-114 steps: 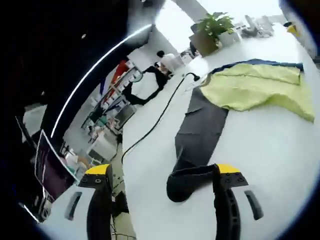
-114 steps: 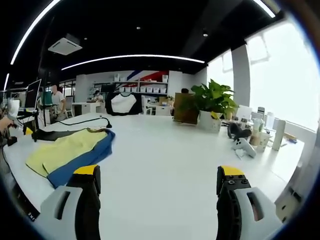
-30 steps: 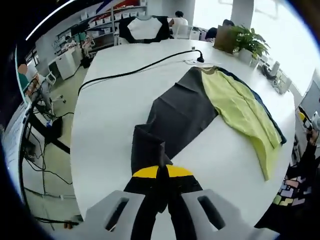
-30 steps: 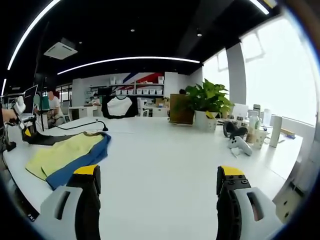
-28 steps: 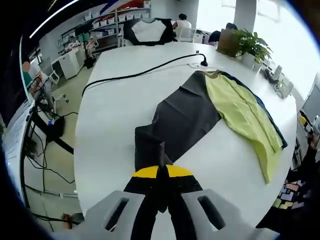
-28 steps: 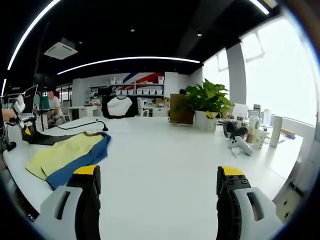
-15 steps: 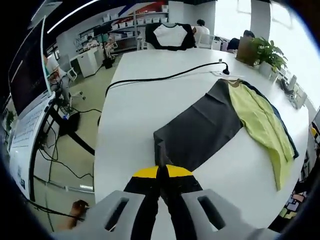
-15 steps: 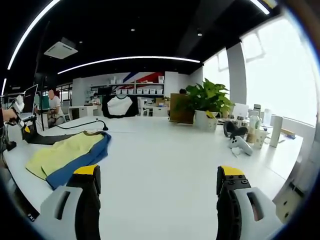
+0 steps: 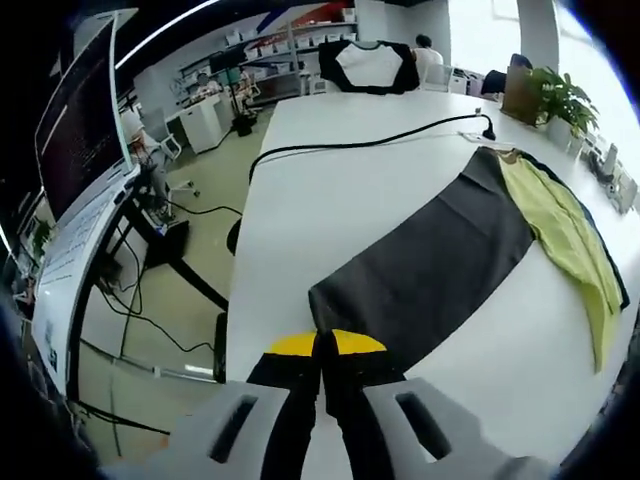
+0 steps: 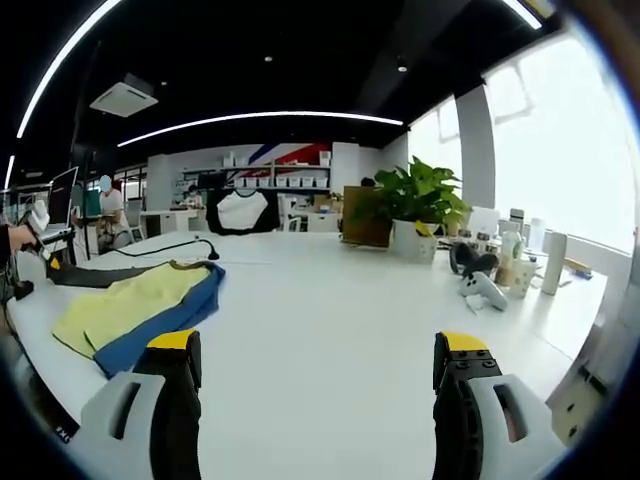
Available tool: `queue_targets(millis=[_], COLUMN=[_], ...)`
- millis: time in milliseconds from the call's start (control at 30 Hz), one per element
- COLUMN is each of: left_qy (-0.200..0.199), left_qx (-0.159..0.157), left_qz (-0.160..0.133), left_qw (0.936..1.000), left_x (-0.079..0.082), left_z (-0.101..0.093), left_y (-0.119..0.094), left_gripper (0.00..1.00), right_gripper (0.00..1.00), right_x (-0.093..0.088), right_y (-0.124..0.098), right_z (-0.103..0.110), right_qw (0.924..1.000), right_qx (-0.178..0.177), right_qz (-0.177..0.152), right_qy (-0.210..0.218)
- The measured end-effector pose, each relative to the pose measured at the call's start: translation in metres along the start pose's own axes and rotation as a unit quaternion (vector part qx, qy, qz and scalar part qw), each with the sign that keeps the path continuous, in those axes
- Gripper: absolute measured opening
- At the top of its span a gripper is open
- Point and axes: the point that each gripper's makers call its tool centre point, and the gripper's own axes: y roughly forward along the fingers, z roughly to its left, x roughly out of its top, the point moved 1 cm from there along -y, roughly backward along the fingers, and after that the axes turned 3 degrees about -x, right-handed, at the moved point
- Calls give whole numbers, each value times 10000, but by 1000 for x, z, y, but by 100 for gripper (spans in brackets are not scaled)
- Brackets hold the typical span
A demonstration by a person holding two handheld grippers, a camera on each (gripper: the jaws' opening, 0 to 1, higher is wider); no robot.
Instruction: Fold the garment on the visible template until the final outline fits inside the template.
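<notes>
- White office table (image 9: 300, 190); no legible writing.
- Left gripper (image 9: 322, 352) clenched on the dark garment (image 9: 430, 270), spread flat beside yellow cloth (image 9: 560, 230).
- Right gripper (image 10: 315, 375) released, hovering over bare tabletop; potted plant (image 10: 415, 215) beyond.

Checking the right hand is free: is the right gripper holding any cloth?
No, the right gripper stands open over bare white table, apart from the yellow and blue garment.

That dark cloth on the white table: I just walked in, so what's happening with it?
A person is working with two handheld grippers. The left gripper is shut on an edge of the dark cloth, which lies spread flat on the white table beside a yellow garment. The right gripper hangs open over bare tabletop, holding nothing.
</notes>
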Motion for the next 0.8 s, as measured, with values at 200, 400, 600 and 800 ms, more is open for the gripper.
queue_targets(millis=[200, 400, 600, 800], left_qy=[289, 538, 625, 973], left_qx=[138, 350, 512, 710], left_qz=[85, 146, 146, -210], left_qw=[9994, 9978, 9966, 9925], left_x=[-8, -11, -12, 2], left_z=[2, 9, 15, 11], left_y=[10, 11, 7, -8], left_gripper=[5, 7, 8, 13], right_gripper=[100, 100, 100, 100], right_x=[0, 0, -1, -2], right_y=[0, 0, 2, 2], right_z=[1, 1, 3, 3], right_qw=[10000, 10000, 10000, 10000], right_qx=[5, 3, 48, 55], right_qz=[-1, 3, 12, 23], right_qy=[-15, -21, -22, -33])
